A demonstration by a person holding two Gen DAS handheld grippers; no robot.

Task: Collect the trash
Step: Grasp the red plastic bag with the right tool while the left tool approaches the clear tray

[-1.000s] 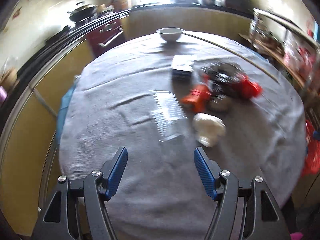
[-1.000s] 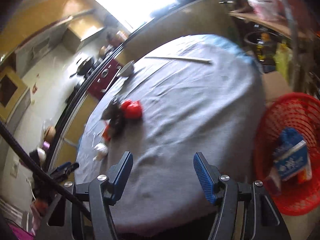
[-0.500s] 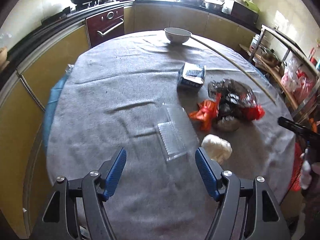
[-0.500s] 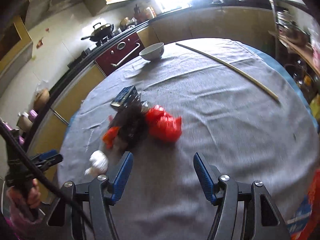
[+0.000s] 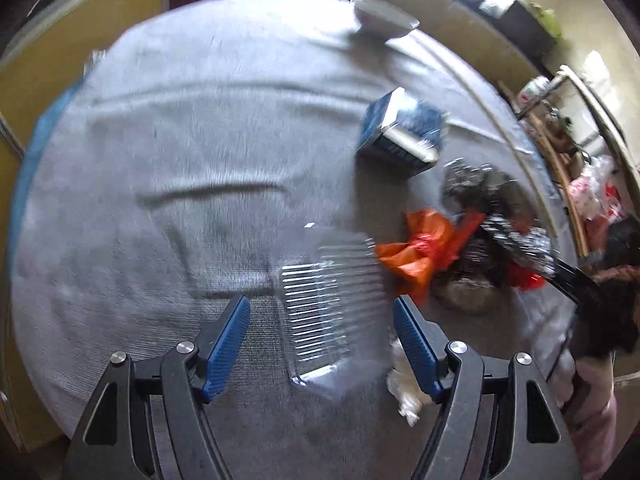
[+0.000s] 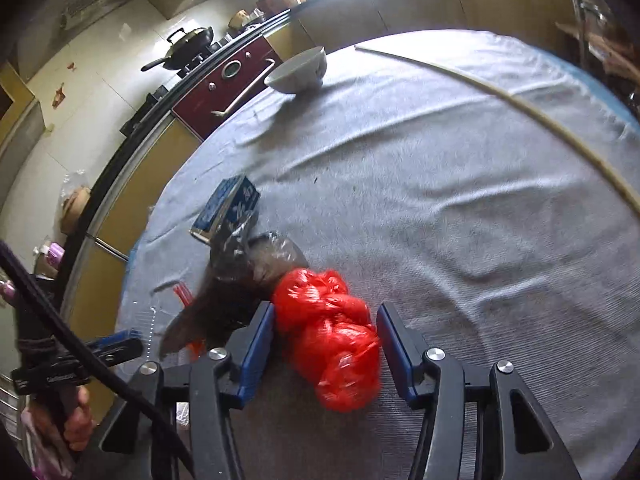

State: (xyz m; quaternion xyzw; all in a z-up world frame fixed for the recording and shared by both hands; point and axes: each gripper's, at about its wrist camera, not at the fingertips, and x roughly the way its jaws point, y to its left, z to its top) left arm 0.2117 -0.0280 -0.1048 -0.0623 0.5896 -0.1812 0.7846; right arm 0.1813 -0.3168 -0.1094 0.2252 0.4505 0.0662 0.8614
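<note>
Trash lies on a round table under a grey cloth (image 5: 160, 160). My left gripper (image 5: 321, 334) is open, with a clear ribbed plastic tray (image 5: 320, 312) between its fingers. A white crumpled wad (image 5: 404, 388) lies by its right finger. An orange wrapper (image 5: 420, 252), a dark plastic bag (image 5: 492, 208) and a blue carton (image 5: 400, 136) lie beyond. My right gripper (image 6: 325, 340) is open around a red plastic bag (image 6: 332, 336). The dark bag (image 6: 240, 276) and the blue carton (image 6: 228, 208) lie to its left.
A white bowl (image 6: 298, 70) and a long pale stick (image 6: 500, 96) rest at the table's far side. Kitchen counters and a red oven (image 6: 228, 84) stand behind. A cluttered shelf (image 5: 568, 128) is to the right of the table.
Both grippers have moved forward and down towards the table. The clear tray now sits between my left fingers and the red bag between my right fingers. Both stay open.
</note>
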